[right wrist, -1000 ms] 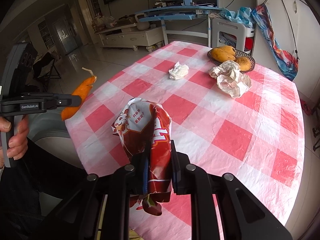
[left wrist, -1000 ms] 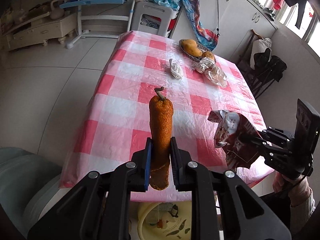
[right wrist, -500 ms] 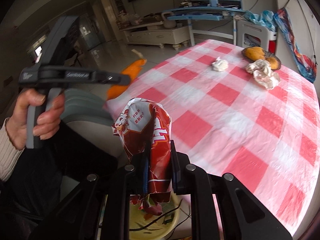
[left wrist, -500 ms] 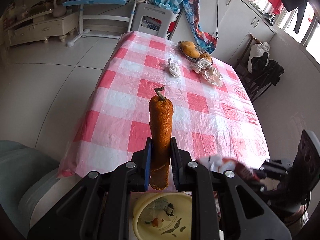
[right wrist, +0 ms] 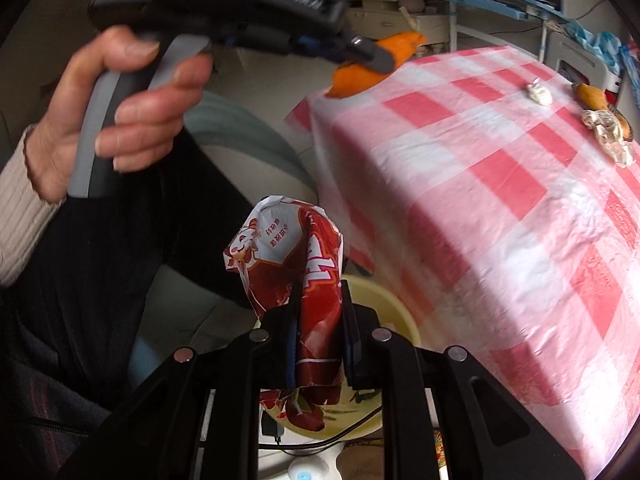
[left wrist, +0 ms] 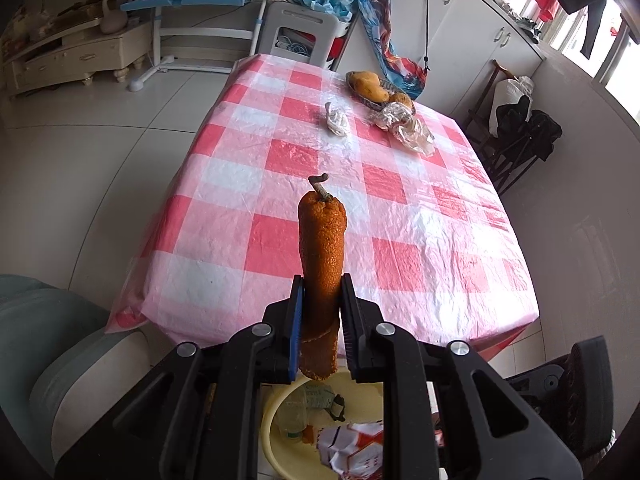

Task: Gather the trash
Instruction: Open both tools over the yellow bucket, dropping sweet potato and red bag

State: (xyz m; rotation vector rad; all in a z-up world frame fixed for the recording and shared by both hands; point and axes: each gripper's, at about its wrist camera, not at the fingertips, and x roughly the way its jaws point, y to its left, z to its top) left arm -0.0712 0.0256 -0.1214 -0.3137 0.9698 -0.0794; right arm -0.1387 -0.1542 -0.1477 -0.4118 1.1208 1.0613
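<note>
Right wrist view: right gripper [right wrist: 318, 316] clamps wrapper [right wrist: 292, 264] above bin [right wrist: 394, 312]; left gripper [left wrist: 320, 312] clamps peel [left wrist: 322, 248]. Tissue [left wrist: 335, 120], foil [left wrist: 408, 128] left far on table [left wrist: 440, 248].

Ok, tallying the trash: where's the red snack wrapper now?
Clamped in the right gripper, the red snack wrapper hangs over the yellow basin beside the table.

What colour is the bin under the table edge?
Pale yellow. The bin shows best in the left wrist view, below the left tool.

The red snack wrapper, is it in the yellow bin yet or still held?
Still held: the right gripper pinches the red snack wrapper above the yellow bin.
</note>
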